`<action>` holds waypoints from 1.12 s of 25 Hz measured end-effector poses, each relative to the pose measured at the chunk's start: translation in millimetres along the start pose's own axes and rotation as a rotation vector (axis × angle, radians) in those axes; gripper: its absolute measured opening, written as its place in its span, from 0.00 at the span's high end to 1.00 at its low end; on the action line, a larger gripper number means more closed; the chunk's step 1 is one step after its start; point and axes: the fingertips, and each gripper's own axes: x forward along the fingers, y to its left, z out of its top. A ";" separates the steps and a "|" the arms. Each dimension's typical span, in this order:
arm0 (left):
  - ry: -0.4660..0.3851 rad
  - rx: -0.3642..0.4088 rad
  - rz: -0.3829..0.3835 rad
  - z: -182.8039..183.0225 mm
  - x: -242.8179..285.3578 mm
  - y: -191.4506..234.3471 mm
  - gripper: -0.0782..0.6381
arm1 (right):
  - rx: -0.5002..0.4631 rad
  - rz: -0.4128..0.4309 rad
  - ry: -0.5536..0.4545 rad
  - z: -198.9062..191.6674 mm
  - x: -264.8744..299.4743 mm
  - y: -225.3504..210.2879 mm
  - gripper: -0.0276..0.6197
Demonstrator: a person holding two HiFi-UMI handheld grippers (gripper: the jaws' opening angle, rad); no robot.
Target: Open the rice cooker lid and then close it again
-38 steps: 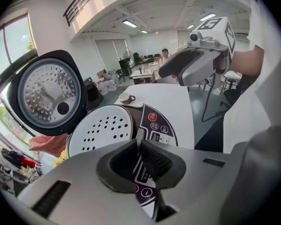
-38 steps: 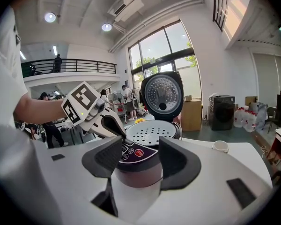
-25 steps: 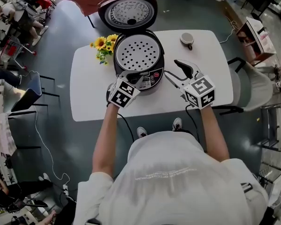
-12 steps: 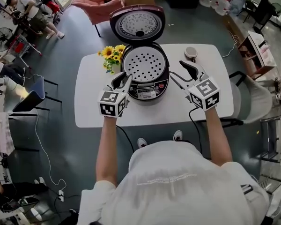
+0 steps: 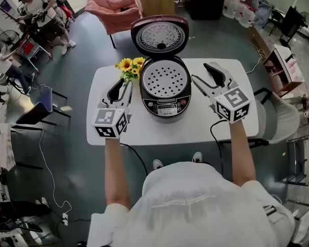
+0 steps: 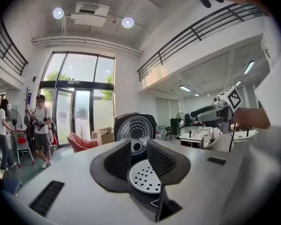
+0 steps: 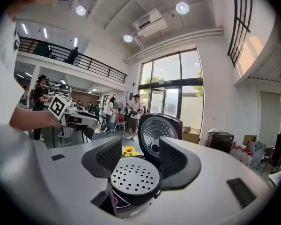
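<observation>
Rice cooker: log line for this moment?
lid: open | left tongs: just opened further, nothing between | right tongs: open, empty | both clear of rice cooker

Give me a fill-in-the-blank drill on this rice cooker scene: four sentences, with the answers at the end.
1. The lid of the rice cooker stands ___.
2. Inside the cooker lies a pale tray dotted with round ___.
3. In the head view, the sunflowers sit on the ___ side of the cooker.
4. The right tongs are open and hold ___.

Missing words: open; holes; left; nothing
</observation>
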 end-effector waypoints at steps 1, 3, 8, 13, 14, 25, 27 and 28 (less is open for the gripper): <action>-0.001 0.004 0.001 1.3 -2.7 2.8 0.72 | 0.001 -0.006 -0.002 1.4 0.2 0.3 0.55; -0.003 0.009 -0.002 1.7 -7.4 8.1 0.72 | 0.002 -0.015 -0.004 3.6 1.3 2.8 0.55; -0.006 0.016 -0.020 -2.0 -16.4 23.5 0.72 | -0.004 -0.041 -0.006 10.1 5.6 15.1 0.55; -0.005 0.035 -0.060 -4.7 -24.1 38.3 0.72 | 0.002 -0.094 -0.016 17.7 5.7 28.6 0.55; -0.004 0.038 -0.070 -5.1 -25.6 40.7 0.72 | 0.007 -0.105 -0.018 18.8 5.0 31.8 0.55; 0.023 0.038 -0.146 -17.2 -24.9 56.1 0.72 | 0.042 -0.174 0.026 10.8 3.9 50.9 0.55; 0.026 0.034 -0.156 -18.5 -18.4 55.3 0.72 | 0.045 -0.182 0.028 11.0 5.7 45.8 0.55; 0.028 0.032 -0.159 -19.6 -14.8 55.3 0.72 | 0.046 -0.183 0.028 10.8 7.5 42.8 0.55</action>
